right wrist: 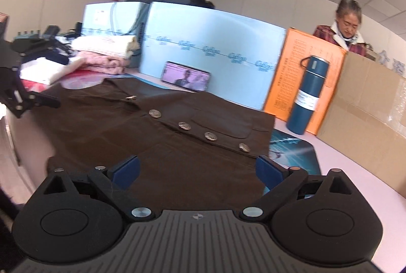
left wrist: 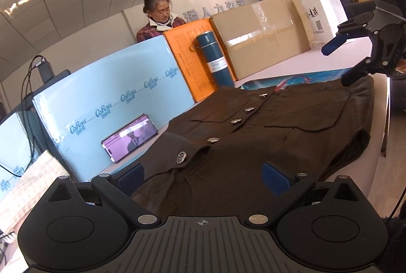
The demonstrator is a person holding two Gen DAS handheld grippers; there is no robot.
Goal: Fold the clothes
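Brown vest [left wrist: 253,125] lies spread flat, front up, on the pale pink table [right wrist: 355,166], between two gripper heads with their fingers parted and nothing held.

From the left: folded knit clothes [right wrist: 106,54], cream over pink, are stacked at the table's far corner; a phone [left wrist: 129,137] with a lit screen leans against a smooth light-blue board [left wrist: 111,95]; next stand an orange box [left wrist: 187,57], a matte teal cylindrical flask [left wrist: 215,57] and taped cardboard cartons [left wrist: 261,37]. The vest is dull, heavy woven cloth with flapped pockets and a row of embossed round metal buttons [left wrist: 250,109]. The left gripper [left wrist: 203,177] has its ribbed blue pads wide apart over the vest's collar end; the right gripper [right wrist: 198,171] has its fingers equally spread just above the hem end, near the glossy printed mat [right wrist: 291,148] beneath.
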